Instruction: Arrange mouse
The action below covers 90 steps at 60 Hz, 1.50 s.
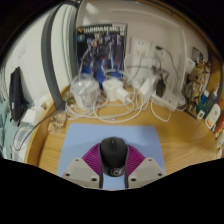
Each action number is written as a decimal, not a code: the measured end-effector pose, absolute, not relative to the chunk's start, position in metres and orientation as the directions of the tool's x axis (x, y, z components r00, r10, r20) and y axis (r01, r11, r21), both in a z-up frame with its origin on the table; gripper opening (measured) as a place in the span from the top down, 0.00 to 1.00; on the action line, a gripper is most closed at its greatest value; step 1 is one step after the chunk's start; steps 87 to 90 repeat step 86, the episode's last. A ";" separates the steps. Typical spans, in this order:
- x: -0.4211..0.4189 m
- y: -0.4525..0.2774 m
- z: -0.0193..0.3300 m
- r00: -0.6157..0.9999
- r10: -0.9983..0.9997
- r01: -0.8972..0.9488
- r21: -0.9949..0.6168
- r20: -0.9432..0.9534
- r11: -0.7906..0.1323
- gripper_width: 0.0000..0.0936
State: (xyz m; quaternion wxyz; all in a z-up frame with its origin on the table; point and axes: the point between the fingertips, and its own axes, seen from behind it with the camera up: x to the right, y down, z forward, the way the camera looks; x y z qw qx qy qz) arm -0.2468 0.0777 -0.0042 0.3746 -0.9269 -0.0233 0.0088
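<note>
A black mouse (112, 148) sits between my two fingers, over the near edge of a light blue mouse mat (85, 132) on the wooden table (50, 140). My gripper (112, 160) is closed on it. The magenta pads (93, 160) press against its left and right sides, and its rear end lies deep between the fingers. The mouse's front points away from me toward the back of the desk.
Beyond the mat lie white chargers and tangled cables (120, 92). A robot model box (103, 52) stands upright at the back. Small figurines (203, 95) crowd the right edge of the table. A dark object (17, 88) stands at the left.
</note>
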 end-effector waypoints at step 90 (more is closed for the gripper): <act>-0.196 -0.015 0.311 0.997 -0.049 -0.074 -0.851 -0.057 -0.520 0.13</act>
